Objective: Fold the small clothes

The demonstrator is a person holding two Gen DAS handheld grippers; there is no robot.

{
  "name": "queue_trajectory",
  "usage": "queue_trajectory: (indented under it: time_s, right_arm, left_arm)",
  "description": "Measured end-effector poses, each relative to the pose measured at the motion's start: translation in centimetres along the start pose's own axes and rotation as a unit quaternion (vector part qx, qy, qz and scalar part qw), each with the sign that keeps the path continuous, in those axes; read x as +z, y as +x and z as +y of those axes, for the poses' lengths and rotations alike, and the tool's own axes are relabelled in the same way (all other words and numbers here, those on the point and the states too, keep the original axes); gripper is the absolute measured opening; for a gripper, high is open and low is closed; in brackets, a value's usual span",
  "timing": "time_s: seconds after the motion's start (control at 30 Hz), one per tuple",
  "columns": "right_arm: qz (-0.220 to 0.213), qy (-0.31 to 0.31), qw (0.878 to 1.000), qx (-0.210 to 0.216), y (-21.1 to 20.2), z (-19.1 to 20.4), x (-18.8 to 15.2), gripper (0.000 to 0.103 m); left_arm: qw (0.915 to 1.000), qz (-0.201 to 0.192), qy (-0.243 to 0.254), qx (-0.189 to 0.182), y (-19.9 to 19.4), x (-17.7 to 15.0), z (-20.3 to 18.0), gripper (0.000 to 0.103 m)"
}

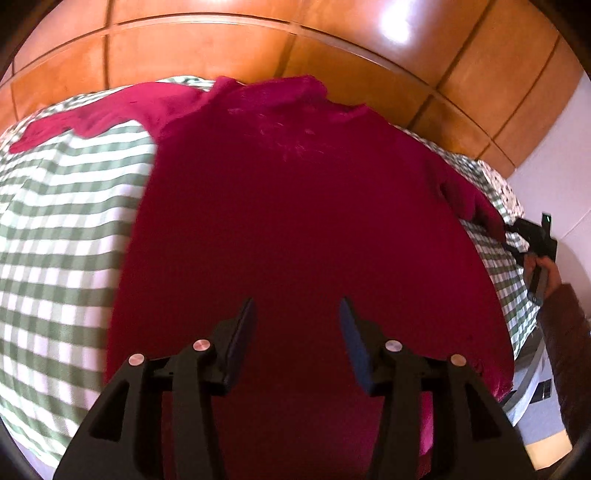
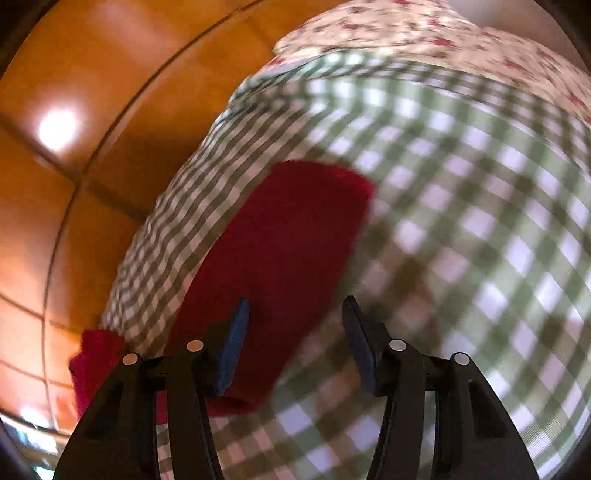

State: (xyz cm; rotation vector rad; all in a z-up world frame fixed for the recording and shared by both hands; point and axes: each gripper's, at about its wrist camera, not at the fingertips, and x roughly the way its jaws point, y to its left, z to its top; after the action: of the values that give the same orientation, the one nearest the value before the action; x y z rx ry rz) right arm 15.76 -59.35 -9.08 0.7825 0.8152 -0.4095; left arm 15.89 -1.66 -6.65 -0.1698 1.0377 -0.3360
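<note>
A crimson long-sleeved sweater (image 1: 295, 203) lies flat on the bed, neck at the far side. Its left sleeve (image 1: 92, 118) stretches out to the left. My left gripper (image 1: 297, 306) hovers over the lower body of the sweater, open, with nothing between its fingers. The right sleeve (image 1: 469, 195) runs down the right edge to my right gripper (image 1: 511, 240), held by a hand (image 1: 546, 266). In the right wrist view the right gripper (image 2: 295, 304) is open just above the bed; that sleeve (image 2: 288, 229) lies under its left finger, not pinched.
A green-and-white checked cover (image 1: 55, 221) (image 2: 461, 221) spreads over the bed. A floral pillow (image 2: 424, 26) sits at the head end. Glossy wooden wardrobe doors (image 1: 258, 44) (image 2: 74, 74) stand close behind the bed. The bed's near right edge drops to the floor (image 1: 543, 435).
</note>
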Motion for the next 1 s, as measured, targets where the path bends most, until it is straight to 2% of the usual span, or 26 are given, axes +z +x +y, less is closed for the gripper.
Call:
queue_trajectory:
  time_s: [0.03, 0.07, 0.13, 0.27, 0.47, 0.6, 0.7, 0.8, 0.9, 0.93, 0.97, 1.0]
  right_arm:
    - [0.011, -0.013, 1.000, 0.002, 0.2, 0.6, -0.1, 0.020]
    - [0.016, -0.022, 1.000, -0.002, 0.1, 1.1, -0.4, 0.011]
    - [0.007, -0.041, 0.999, -0.007, -0.9, 1.8, -1.1, 0.005]
    - [-0.017, -0.042, 0.998, 0.036, -6.0, 2.1, -3.2, 0.005]
    - [-0.051, -0.030, 0.994, 0.091, -16.8, 1.7, -8.6, 0.004]
    - [-0.073, 0.026, 0.991, 0.112, -19.6, 1.8, -9.5, 0.004]
    - [-0.087, 0.064, 0.988, 0.114, -19.4, 2.0, -8.0, 0.004]
    - [-0.093, 0.078, 0.987, 0.106, -16.7, 3.2, -3.6, 0.004]
    - [-0.103, 0.093, 0.989, 0.055, -13.2, 3.9, 0.9, 0.004]
    - [-0.105, 0.104, 0.988, 0.052, -12.1, 3.7, 2.1, 0.010]
    - [-0.112, 0.104, 0.988, 0.037, -11.2, 3.7, 3.2, 0.025]
    - [-0.131, 0.084, 0.988, 0.001, -10.4, 3.7, 4.3, 0.034]
  left_arm:
    - [1.0000, 0.002, 0.002, -0.001, 0.2, 0.1, -0.2, 0.049]
    - [1.0000, 0.004, 0.004, -0.003, 0.4, 0.1, -0.5, 0.049]
    - [0.9999, 0.007, 0.005, -0.005, 0.7, 0.1, -0.8, 0.049]
    - [0.9999, 0.004, 0.002, -0.016, 0.7, 0.1, -0.6, 0.050]
    - [0.9993, -0.003, -0.017, -0.033, 0.5, -0.1, 0.3, 0.052]
    - [0.9989, -0.006, -0.023, -0.041, 0.5, -0.3, 0.6, 0.053]
    - [0.9988, -0.005, -0.025, -0.042, 0.4, -0.5, 0.8, 0.053]
    - [0.9988, -0.006, -0.029, -0.038, 0.2, -0.6, 1.0, 0.055]
    - [0.9987, -0.005, -0.037, -0.033, 0.2, -0.7, 1.3, 0.055]
    - [0.9987, -0.004, -0.041, -0.032, 0.2, -0.7, 1.3, 0.055]
    - [0.9987, -0.003, -0.042, -0.030, 0.2, -0.7, 1.3, 0.055]
    - [0.9988, -0.002, -0.041, -0.028, 0.3, -0.7, 1.2, 0.055]
